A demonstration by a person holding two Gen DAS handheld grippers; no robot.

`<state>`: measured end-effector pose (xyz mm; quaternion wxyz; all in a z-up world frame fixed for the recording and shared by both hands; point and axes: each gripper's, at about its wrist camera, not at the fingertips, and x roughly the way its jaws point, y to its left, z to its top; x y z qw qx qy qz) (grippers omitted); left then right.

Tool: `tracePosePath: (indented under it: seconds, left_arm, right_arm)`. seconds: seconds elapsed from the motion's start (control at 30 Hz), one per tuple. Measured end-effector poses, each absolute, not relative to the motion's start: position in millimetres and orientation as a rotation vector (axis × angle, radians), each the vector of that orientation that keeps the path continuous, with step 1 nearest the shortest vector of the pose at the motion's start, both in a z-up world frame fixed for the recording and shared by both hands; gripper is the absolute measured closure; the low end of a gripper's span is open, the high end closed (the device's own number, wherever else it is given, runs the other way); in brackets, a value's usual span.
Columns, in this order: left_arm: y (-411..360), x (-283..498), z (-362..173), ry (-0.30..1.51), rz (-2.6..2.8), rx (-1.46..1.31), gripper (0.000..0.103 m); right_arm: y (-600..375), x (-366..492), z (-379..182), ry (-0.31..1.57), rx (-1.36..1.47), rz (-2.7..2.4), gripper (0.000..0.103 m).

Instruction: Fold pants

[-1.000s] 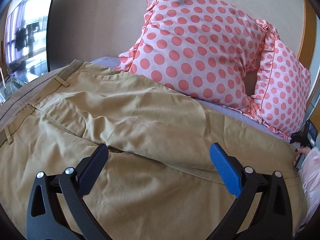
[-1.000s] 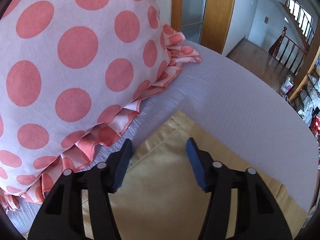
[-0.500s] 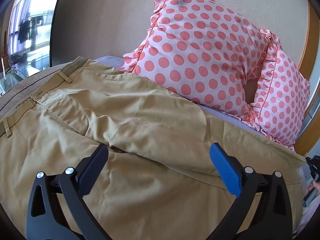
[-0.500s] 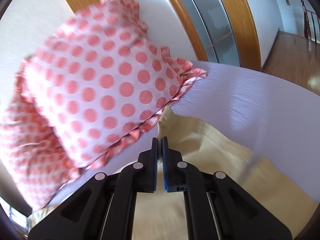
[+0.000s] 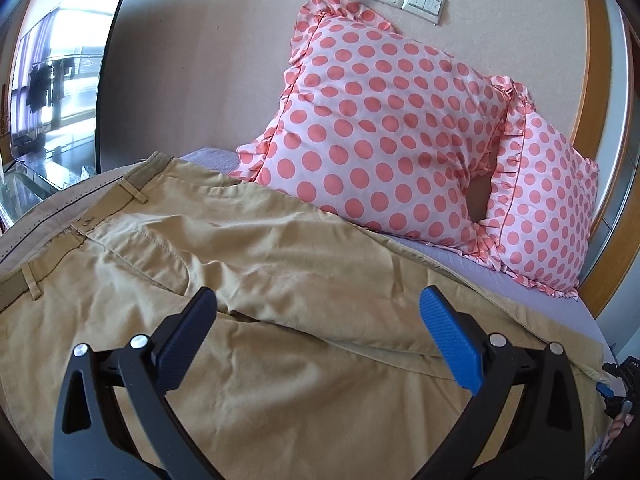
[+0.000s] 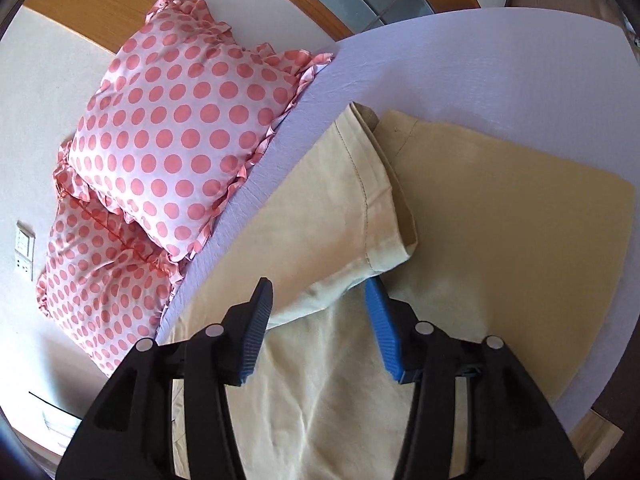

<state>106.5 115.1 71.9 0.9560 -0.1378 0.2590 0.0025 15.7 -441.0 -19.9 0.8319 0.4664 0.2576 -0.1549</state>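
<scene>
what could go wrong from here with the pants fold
The upper leg lies askew over the lower leg, hems unmatched, so the fold may set crooked. Wrinkles near the pocket could get pressed in. Both grippers, left and right, are open, holding nothing.

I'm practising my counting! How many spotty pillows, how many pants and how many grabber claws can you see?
Spotty pillows: 2, one in front and one behind it.
Pants: 1, the tan pair on the bed.
Grabber claws: 2, the left gripper and the right gripper, both open.
Total: 5
</scene>
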Motion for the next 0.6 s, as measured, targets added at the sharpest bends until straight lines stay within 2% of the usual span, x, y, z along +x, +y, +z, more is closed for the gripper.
tracePosePath:
  seconds: [0.07, 0.1, 0.13, 0.2, 0.4, 0.6]
  left_arm:
    - [122.0, 106.3, 74.0, 0.528, -0.032, -0.306, 0.002]
    - [125.8, 107.3, 74.4, 0.525, -0.058, -0.328, 0.002]
    - [130.8, 109.0, 74.9, 0.522, -0.084, -0.355, 0.002]
    - [141.5, 114.6, 76.6, 0.534, -0.113, -0.422, 0.002]
    - [179.5, 147.8, 79.6, 0.63, -0.093, -0.585, 0.003]
    - [184.3, 207.5, 76.9, 0.746, -0.003, -0.525, 0.008]
  right_arm:
    - [-443.7, 19.1, -21.9, 0.516, 1.008, -0.332, 0.054]
    - [-445.9, 21.8, -22.9, 0.502, 1.006, -0.346, 0.061]
    - [-449.6, 26.4, -25.8, 0.496, 1.01, -0.351, 0.08]
    - [-460.5, 38.1, -37.0, 0.502, 1.047, -0.32, 0.101]
    - [-469.7, -12.0, -24.0, 0.296, 1.038, -0.28, 0.101]
    - [-475.7, -39.8, -29.7, 0.27, 1.051, -0.298, 0.101]
